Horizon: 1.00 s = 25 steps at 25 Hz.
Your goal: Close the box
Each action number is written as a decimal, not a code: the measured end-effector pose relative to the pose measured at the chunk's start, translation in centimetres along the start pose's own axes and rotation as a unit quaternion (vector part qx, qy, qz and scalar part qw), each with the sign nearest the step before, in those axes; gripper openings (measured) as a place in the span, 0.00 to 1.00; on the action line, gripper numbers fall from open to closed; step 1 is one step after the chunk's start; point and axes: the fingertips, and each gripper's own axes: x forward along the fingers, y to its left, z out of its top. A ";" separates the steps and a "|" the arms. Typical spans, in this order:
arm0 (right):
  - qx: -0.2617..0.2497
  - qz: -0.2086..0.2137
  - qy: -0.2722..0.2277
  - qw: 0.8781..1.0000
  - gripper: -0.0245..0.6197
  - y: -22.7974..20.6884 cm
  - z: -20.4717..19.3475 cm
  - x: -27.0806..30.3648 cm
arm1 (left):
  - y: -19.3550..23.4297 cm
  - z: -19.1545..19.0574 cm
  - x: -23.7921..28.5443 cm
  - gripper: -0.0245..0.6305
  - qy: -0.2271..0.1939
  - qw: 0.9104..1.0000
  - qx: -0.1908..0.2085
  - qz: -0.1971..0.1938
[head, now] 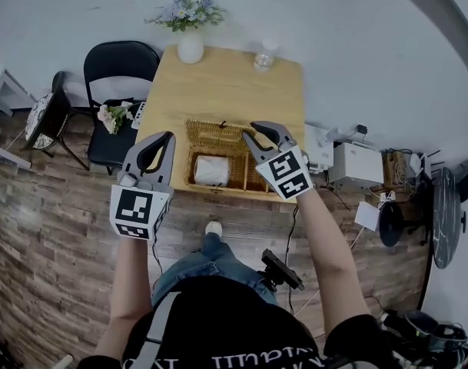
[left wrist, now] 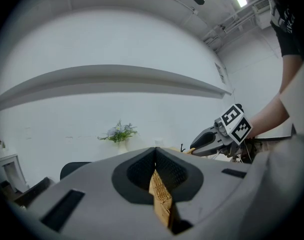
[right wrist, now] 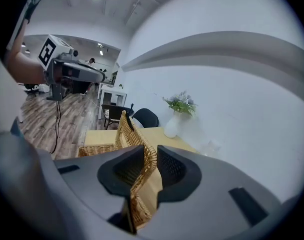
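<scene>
A wicker box [head: 218, 191] stands at the near edge of the wooden table [head: 218, 83], with a white roll [head: 211, 170] inside it. Its lid [head: 214, 134] stands raised along the far side. My left gripper [head: 166, 138] is at the lid's left end and my right gripper [head: 253, 131] at its right end. In the left gripper view the jaws [left wrist: 155, 156] are shut on a wicker edge of the lid [left wrist: 160, 196]. In the right gripper view the lid's woven rim [right wrist: 137, 149] fills the gap between the jaws [right wrist: 149, 159], and the pads press on it.
A white vase of flowers [head: 189, 44] and a glass jar [head: 264, 56] stand at the table's far edge. A black chair [head: 118, 75] with a small bouquet is left of the table. White boxes and cables [head: 356, 164] lie on the floor to the right.
</scene>
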 end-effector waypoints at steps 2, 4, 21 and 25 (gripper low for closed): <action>0.006 0.005 0.004 1.000 0.18 1.0 0.0 -0.8 | -0.1 -0.1 -0.7 0.06 0.000 1.000 -0.004 -0.003; 0.009 0.011 0.012 1.000 0.18 2.1 -0.2 -1.6 | -0.3 -0.4 -1.4 0.05 0.002 1.000 -0.013 -0.006; -0.026 0.178 0.192 0.965 0.22 12.0 -7.4 -3.7 | -0.5 -1.8 -4.6 0.05 0.006 0.999 -0.036 -0.021; -0.015 0.181 0.215 0.960 0.22 13.1 -9.5 -2.7 | 0.1 -1.7 -4.7 0.05 0.003 0.999 -0.037 -0.015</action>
